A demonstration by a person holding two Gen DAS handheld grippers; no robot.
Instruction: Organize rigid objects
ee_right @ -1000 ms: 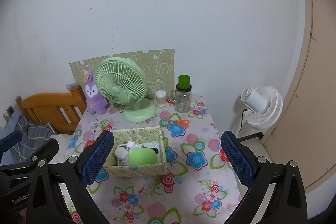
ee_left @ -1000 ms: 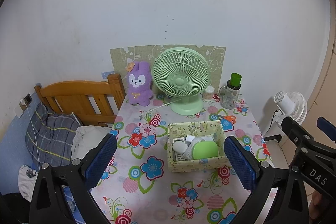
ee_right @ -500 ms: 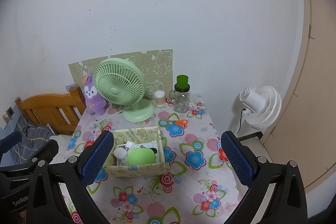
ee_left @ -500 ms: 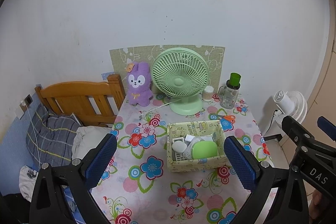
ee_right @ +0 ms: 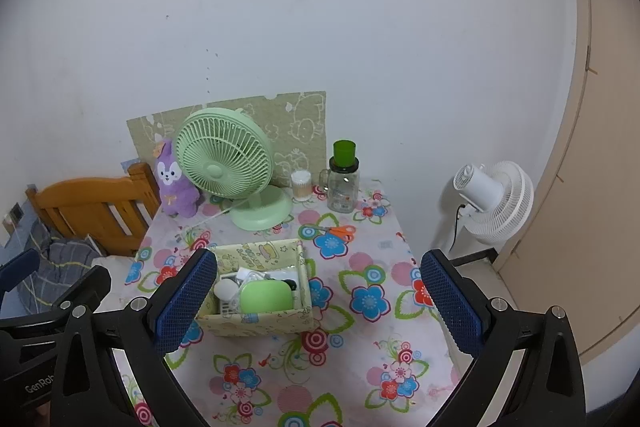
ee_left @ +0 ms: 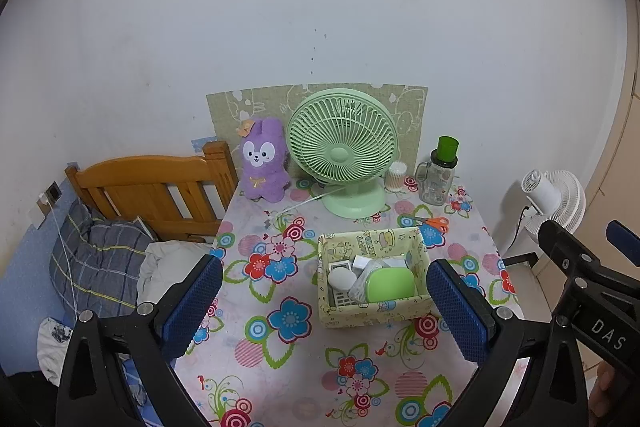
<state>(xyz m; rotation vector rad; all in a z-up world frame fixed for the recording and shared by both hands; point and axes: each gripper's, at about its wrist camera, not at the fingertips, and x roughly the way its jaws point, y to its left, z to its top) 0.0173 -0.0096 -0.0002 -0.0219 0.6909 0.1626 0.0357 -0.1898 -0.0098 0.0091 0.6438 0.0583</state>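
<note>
A pale yellow patterned box [ee_left: 374, 313] [ee_right: 260, 321] sits mid-table, holding a green case [ee_left: 391, 285] [ee_right: 266, 297], a white round item [ee_left: 340, 279] and other small pieces. Orange-handled scissors [ee_left: 430, 223] [ee_right: 338, 231] lie behind it on the floral tablecloth [ee_left: 304, 379]. My left gripper [ee_left: 324, 307] is open, held above the near table with the box between its blue pads. My right gripper [ee_right: 318, 303] is open too, with nothing held. Each gripper shows at the edge of the other's view.
At the back stand a green desk fan [ee_left: 344, 151] [ee_right: 228, 163], a purple plush rabbit [ee_left: 264, 161], a cotton swab jar [ee_left: 396, 177] and a glass jar with green lid [ee_left: 440, 173]. A wooden headboard [ee_left: 152, 187] and bedding lie left; a white floor fan [ee_right: 492, 203] stands right.
Both views have drifted slightly; the table scene sits a touch higher and left in the frames. No object moved and both grippers stayed open.
</note>
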